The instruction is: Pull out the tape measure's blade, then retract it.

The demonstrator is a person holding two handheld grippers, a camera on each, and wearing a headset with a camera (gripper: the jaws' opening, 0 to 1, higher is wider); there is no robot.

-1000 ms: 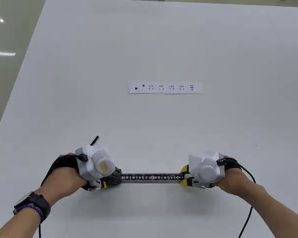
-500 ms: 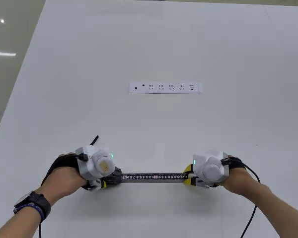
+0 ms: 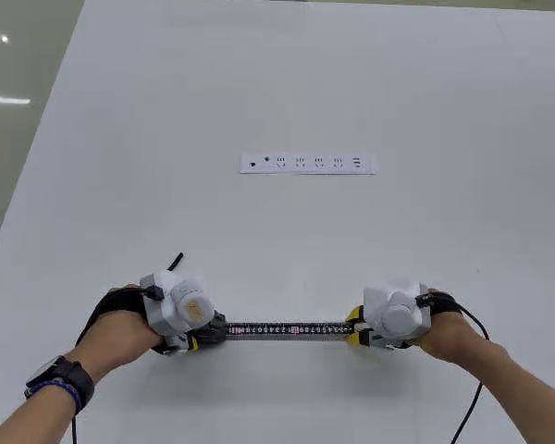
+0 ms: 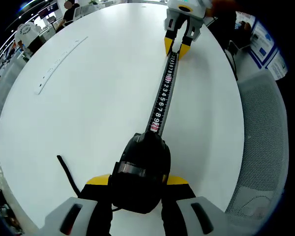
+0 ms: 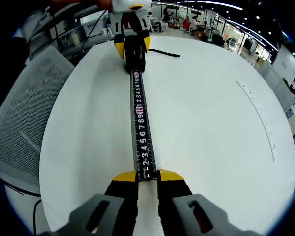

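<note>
Left hand: I'm gripping the handle of the left gripper point(image 4: 137, 189) with my gloved left hand point(image 3: 118, 326), and there's a dark band on that wrist.
Left gripper: I'm squeezing its jaws tight on the tape measure case point(image 4: 140, 167), one yellow pad on each side of the black body.
Tape measure case: it's sitting low on the white bench point(image 3: 259, 83), close to my edge, with its mouth pointing at the other gripper.
Black cord: a thin black cord point(image 4: 68, 171) is lying on the bench just beside the case, on the far side.
Blade: the blade point(image 5: 139, 125) is stretching straight between my two grippers, numbers facing up. I cannot tell whether it's touching the bench.
Power strip: a white power strip point(image 3: 307, 164) is lying flat well beyond the blade, running the same way.
Right gripper: I'm pinching the blade's tip end in the right gripper point(image 5: 147, 176), its yellow pads pressing it from both sides, and it's facing the left one head-on.
</note>
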